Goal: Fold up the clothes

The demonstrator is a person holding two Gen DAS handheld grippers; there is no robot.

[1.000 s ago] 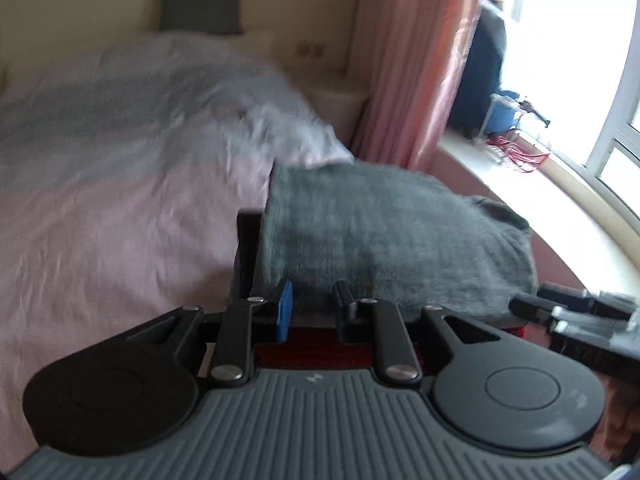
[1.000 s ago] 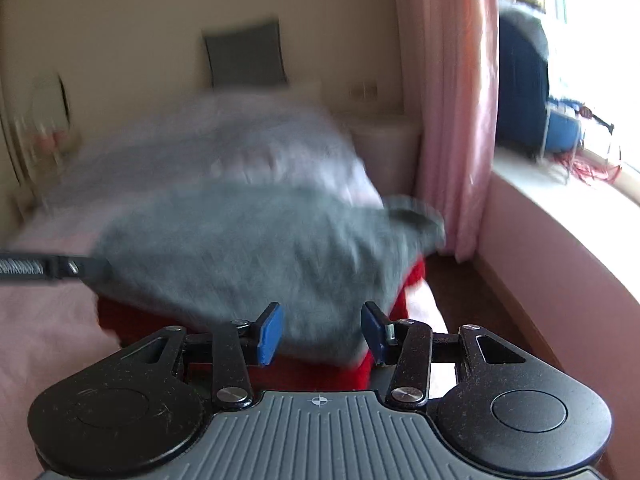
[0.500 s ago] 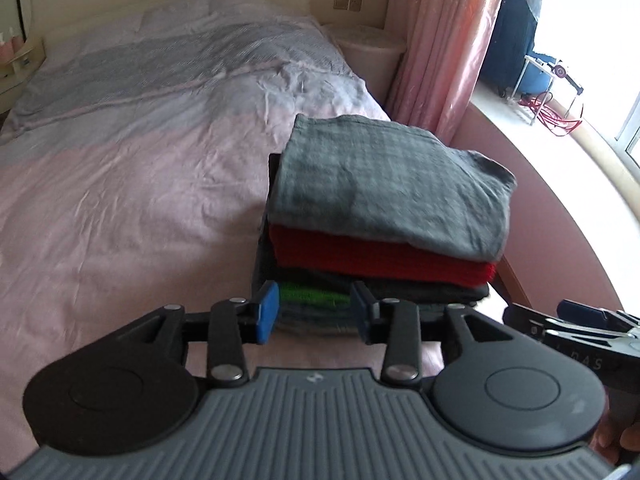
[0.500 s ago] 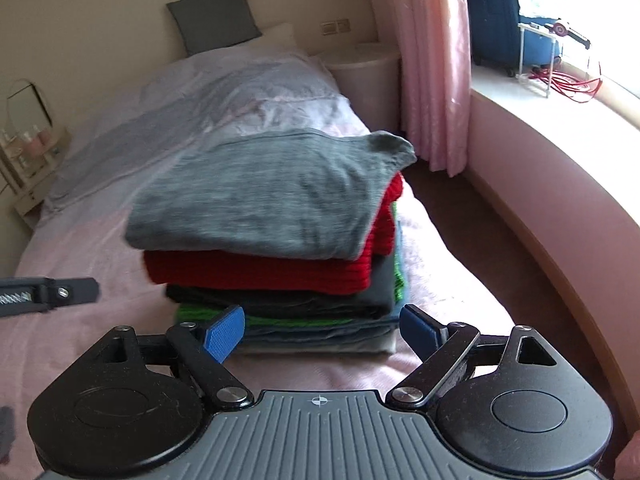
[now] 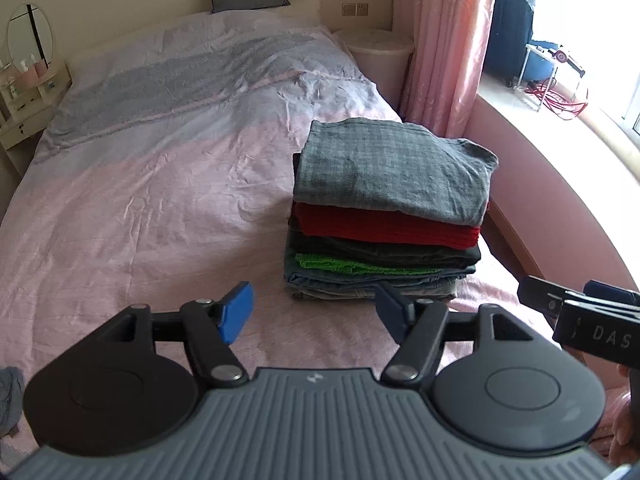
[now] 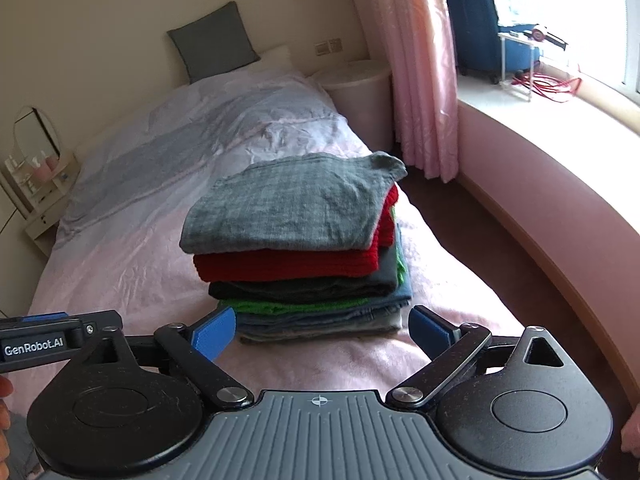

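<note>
Wrinkled pink bedsheet [image 5: 160, 216], folded clothes stack [image 6: 304, 256] topped by grey woven shirt [image 5: 392, 176], left gripper [image 5: 316, 312] and right gripper [image 6: 322, 332] both spread wide, empty

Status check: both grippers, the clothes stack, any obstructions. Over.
Left hand-held gripper open, empty. Right hand-held gripper open, empty. Folded grey checked garment tops the stack of folded clothes on the pink bedsheet. Nothing obstructing.

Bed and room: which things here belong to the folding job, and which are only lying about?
Job:
- stack of folded clothes, grey garment on top
- left gripper, open
- right gripper, open
- bed

Lying about:
- grey pillow
- pink curtain
- round mirror
- red cable
</note>
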